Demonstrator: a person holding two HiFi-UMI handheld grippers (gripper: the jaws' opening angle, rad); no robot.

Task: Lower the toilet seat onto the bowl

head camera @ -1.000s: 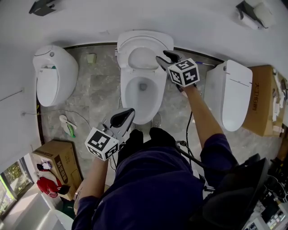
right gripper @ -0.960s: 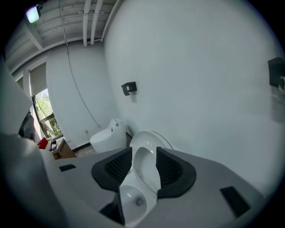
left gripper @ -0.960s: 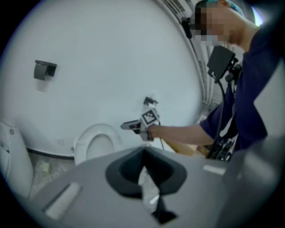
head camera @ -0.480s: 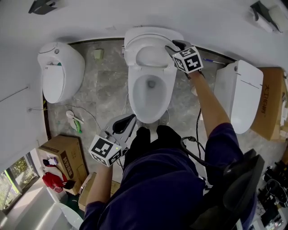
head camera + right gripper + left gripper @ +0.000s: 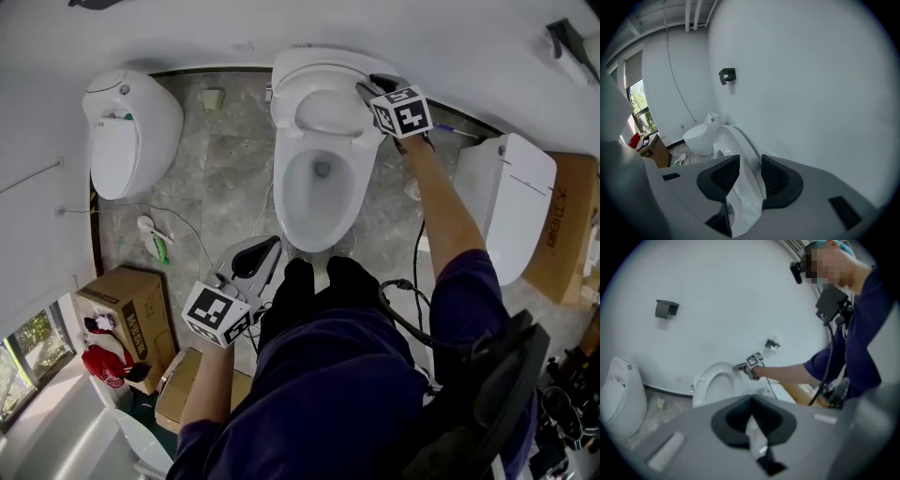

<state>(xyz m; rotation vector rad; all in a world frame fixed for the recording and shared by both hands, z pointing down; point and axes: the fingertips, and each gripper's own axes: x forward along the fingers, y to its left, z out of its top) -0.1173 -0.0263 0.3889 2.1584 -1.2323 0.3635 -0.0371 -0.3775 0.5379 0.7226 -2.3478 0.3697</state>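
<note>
The white toilet bowl [image 5: 281, 197] stands against the wall, directly ahead of the person. Its seat [image 5: 330, 111] is raised and leans back toward the wall. My right gripper [image 5: 370, 89] is at the seat's upper right edge. In the right gripper view the seat's white rim [image 5: 740, 154] fills the gap between the jaws of the right gripper [image 5: 750, 173], with both pads against it. My left gripper [image 5: 258, 258] hangs low, in front of the bowl near the person's knees, shut and holding nothing. The left gripper view shows the seat [image 5: 717, 385] and the right gripper [image 5: 740, 366] from afar.
A second toilet [image 5: 127, 131] stands to the left and a third [image 5: 525, 206] to the right. Cardboard boxes sit at the lower left [image 5: 127, 314] and far right [image 5: 562, 225]. A green brush [image 5: 159, 248] and a cable lie on the floor. A black holder [image 5: 726, 75] hangs on the wall.
The head view has shifted, so the toilet now sits higher and further right. The right gripper stays on the seat's right edge. The left gripper remains low by the knees.
</note>
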